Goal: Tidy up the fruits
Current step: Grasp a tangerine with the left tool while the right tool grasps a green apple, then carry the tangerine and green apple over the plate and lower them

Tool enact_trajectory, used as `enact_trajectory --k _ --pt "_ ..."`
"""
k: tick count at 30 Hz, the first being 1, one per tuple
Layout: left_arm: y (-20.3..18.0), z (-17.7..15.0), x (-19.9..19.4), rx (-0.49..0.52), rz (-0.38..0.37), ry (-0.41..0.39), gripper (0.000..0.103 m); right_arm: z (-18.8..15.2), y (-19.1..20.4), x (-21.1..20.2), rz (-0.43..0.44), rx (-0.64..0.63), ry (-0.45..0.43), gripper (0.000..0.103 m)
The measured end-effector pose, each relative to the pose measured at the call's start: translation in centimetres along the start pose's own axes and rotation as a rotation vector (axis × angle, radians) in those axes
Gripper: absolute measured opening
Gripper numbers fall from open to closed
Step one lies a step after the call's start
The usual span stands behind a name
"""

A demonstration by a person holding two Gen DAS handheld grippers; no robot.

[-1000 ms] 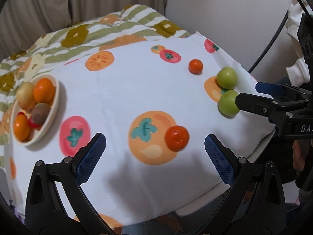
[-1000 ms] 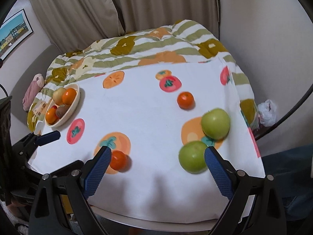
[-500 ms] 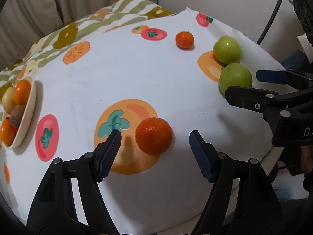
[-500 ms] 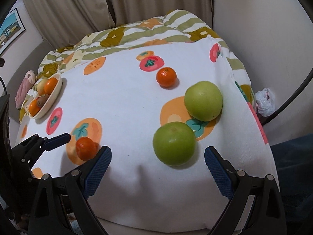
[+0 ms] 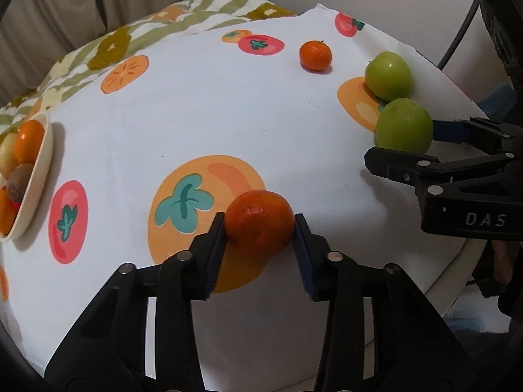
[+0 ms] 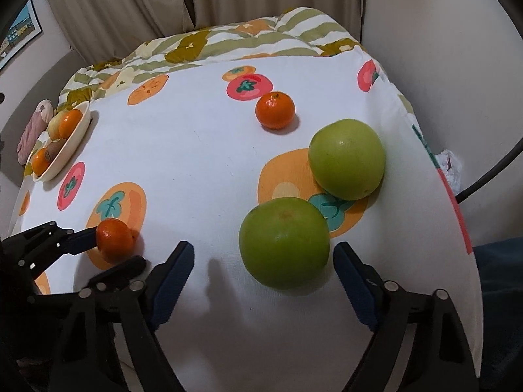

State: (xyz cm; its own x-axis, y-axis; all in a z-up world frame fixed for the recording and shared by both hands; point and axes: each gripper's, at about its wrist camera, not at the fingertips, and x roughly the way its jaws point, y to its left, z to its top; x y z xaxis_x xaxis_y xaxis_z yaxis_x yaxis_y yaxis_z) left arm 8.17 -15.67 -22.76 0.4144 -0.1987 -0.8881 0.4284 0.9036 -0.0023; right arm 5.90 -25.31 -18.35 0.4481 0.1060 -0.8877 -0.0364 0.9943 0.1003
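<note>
beige curtains (image 6: pixel 137 9) behind, pale wall (image 6: pixel 441 49) right, framed picture (image 6: pixel 19 32) left.

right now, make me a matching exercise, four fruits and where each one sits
1. near orange mandarin
2. near round green apple
3. far orange mandarin
4. fuzzy brown kiwi

A. in cream bowl
B. between left gripper jaws, pinched
C. far side of printed cloth
D. between right gripper jaws, untouched

Pairs: 1-B, 2-D, 3-C, 4-A. Both jaws are closing.
</note>
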Motion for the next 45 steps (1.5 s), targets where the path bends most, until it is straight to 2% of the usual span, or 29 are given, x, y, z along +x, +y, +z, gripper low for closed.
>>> enact_trajectory --k 2,12,18,23,31,38,45 --pt "0.1 0.0 0.0 0.0 -0.008 0.001 0.044 0.1 0.0 0.2 0.001 -0.004 0.004 0.075" --pt "0.1 0.1 -0.3 0.015 -0.012 0.002 0.043 0.1 -0.2 0.0 -0.02 0.019 -0.008 0.067" --pt "-0.2 0.1 -1.0 0.022 -0.013 -0.012 0.043 0.1 -0.6 -0.2 -0.042 0.035 -0.012 0.05" --pt "0.1 0.3 -1.8 0.017 -0.007 -0.029 0.043 0.2 -0.7 -0.4 -0.03 0.044 -0.014 0.05" --pt "1.7 1.0 -3.8 -0.02 0.018 -0.066 0.043 1.1 0.7 -2.4 -0.013 0.012 -0.065 0.05" --pt "5.4 2.1 -7.3 -0.082 0.061 -0.132 0.043 2.9 3.3 -4.4 0.022 -0.037 -0.117 0.05" --pt "10.4 2.4 -11.1 -0.15 0.119 -0.195 0.043 5.1 7.7 -6.0 0.069 -0.114 -0.168 0.05"
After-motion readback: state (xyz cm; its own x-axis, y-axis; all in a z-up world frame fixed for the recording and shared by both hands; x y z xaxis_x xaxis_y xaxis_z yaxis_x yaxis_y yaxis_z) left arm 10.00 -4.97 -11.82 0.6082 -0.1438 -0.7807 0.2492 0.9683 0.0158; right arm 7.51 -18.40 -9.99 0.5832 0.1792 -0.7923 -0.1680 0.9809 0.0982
